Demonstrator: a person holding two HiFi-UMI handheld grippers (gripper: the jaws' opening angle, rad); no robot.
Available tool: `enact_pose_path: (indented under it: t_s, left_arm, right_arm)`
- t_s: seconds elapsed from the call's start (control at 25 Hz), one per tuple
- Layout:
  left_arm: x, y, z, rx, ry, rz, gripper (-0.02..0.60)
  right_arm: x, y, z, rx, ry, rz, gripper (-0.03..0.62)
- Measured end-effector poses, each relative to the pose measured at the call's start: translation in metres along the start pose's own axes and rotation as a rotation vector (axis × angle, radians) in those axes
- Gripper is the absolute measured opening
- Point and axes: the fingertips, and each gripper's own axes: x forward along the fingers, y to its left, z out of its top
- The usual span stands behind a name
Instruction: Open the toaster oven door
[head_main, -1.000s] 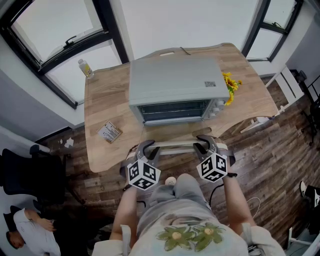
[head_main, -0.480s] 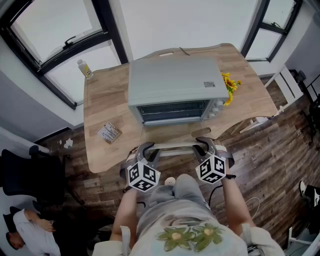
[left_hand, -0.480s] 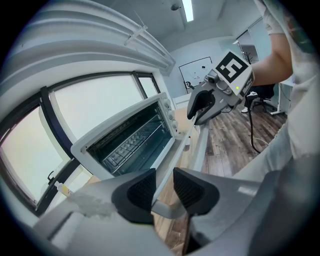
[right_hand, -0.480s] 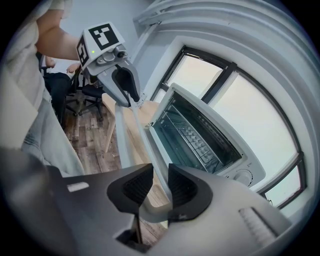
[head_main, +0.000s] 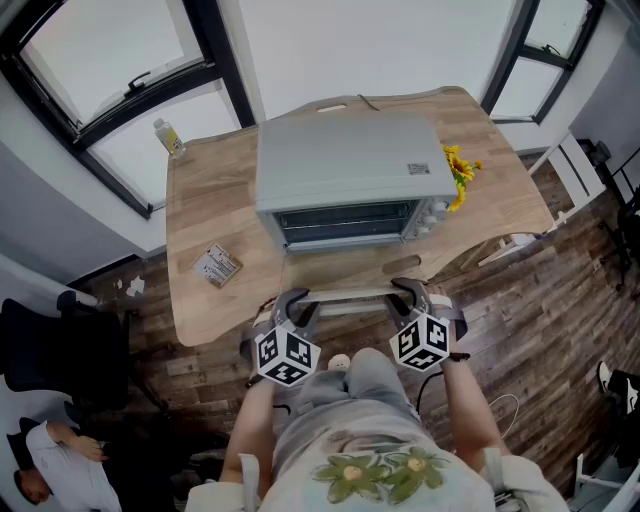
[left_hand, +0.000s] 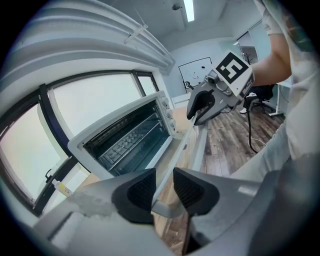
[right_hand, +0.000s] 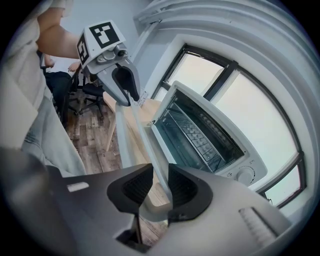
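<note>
Left claw (head_main: 293, 298) is clamped on the left end of the door handle (head_main: 348, 292), its pads (left_hand: 141, 192) closed on the pale bar. Right claw (head_main: 408, 290) grips the right end the same way. Seen along the left claw, the right one sits toward one o'clock on the far end of the bar.

The toaster oven (head_main: 345, 175) sits in the middle of the desk (head_main: 205, 215). Its glass door (head_main: 345, 270) is swung down flat toward six o'clock, leaving the wire rack (right_hand: 192, 131) inside exposed.

From the oven, a small bottle (head_main: 172, 137) stands at ten o'clock, yellow flowers (head_main: 460, 172) at three o'clock, and a packet (head_main: 219, 264) lies at eight o'clock.
</note>
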Motion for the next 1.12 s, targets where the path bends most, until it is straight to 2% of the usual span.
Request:
enact_pose_path:
  t_s: [1.12]
  left_arm:
    - [0.004, -0.015, -0.012, -0.030, 0.015, -0.056, 0.121]
  right_arm:
    - [0.004, 0.014, -0.010, 0.029, 0.028, -0.012, 0.104]
